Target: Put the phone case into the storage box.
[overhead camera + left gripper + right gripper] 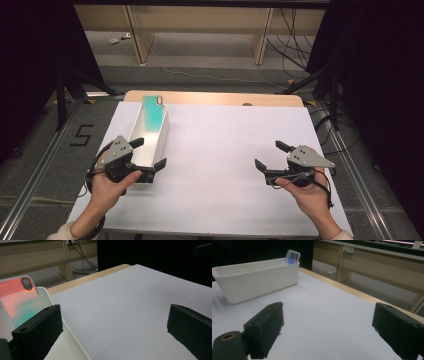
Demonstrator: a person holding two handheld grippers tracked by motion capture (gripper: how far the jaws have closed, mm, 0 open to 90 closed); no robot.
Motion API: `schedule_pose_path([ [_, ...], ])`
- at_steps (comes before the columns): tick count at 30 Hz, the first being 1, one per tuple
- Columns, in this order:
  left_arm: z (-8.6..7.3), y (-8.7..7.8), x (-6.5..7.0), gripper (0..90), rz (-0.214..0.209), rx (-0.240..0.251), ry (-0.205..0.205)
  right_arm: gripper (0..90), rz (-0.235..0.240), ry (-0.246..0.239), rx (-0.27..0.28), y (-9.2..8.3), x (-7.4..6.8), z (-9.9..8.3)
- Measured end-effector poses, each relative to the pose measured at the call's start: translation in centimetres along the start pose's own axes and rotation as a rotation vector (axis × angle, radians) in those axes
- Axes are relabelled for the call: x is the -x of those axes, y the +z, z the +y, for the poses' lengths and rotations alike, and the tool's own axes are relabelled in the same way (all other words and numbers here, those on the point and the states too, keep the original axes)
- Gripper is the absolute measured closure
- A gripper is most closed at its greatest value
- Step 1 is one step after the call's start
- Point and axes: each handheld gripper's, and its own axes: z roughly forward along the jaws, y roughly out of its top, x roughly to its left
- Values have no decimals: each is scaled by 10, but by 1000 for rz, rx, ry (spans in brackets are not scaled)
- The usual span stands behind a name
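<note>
My left gripper (149, 153) was wide open over the white bin (150, 150) w/ phone case (153, 116) ahead; right gripper (270, 155) open too, nothing held.

"5" on floor (82, 135), left.

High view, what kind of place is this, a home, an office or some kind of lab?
Most likely a lab or recording setup: a table covered in white, black curtains at both sides, loose cables on the floor, and a taped number 5 beside the table.
</note>
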Motion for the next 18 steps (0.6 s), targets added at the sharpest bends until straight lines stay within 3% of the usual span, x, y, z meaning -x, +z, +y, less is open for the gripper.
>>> schedule_pose_path([
  [9,-11,-9,7,0,-34,27,-26,112,-14,-7,-6,0,0,-1],
  [18,-21,-13,8,0,-17,20,-37,112,-6,-7,-9,0,0,-2],
])
